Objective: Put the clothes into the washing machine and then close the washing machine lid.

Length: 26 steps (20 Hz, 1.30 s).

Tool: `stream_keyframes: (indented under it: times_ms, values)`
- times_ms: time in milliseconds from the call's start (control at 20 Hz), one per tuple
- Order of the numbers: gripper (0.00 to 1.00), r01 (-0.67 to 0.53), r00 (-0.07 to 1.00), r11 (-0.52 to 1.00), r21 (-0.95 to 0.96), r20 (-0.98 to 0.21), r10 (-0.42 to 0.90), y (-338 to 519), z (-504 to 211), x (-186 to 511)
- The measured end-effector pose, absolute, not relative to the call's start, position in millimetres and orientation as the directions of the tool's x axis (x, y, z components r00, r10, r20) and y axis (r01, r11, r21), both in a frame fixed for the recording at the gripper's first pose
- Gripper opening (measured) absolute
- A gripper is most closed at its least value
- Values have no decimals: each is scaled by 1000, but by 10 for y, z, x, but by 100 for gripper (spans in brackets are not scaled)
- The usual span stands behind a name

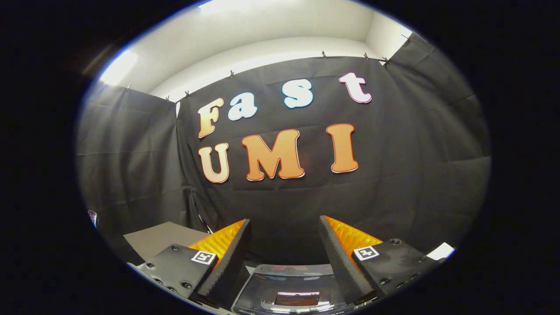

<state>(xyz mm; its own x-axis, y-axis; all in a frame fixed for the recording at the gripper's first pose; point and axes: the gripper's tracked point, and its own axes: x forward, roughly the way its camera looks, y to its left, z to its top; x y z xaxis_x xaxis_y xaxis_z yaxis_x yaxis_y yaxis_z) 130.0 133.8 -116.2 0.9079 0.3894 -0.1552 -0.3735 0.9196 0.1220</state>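
Gripper [284, 227] held level, facing the booth's back wall; its two fingers stand spread wide apart with nothing between them. Each finger [227, 258] is a wedge that tapers toward its tip, its inner face covered in a finely ribbed, foam-like pad, its outer face corrugated in close ridges. Behind each finger sits a flat, matte mounting block [175, 267] with small round screw heads and a square printed marker tag [204, 257] at its inner corner; the block on the other side carries a matching tag. Below and between the fingers, close under the gripper, lies the top of the washing machine [291, 291]: a glossy dark panel with rounded corners and a curved far rim, with bright reflections across it and a small rectangular window or display near its middle. Cannot tell from this angle whether the lid is up or down. No contact between the fingers and the machine is visible. Beyond the fingers hangs black cloth [393, 175], matte, creased in long horizontal folds, clipped along a line at its top edge by small clips; side panels of the same cloth angle in on both sides. Above it, a plain pale wall and ceiling [271, 30]. Beside one finger, a flat grey tabletop corner [157, 238] meets the cloth.
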Motion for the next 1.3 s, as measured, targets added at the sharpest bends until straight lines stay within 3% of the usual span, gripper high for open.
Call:
stream_keyframes:
  times_ms: [600, 1300]
  values:
    - [98, -285, 952, 955, 78, -90, 292, 465, -724, 1114]
    - [98, -274, 957, 957, 95, -75, 281, 389, -733, 1166]
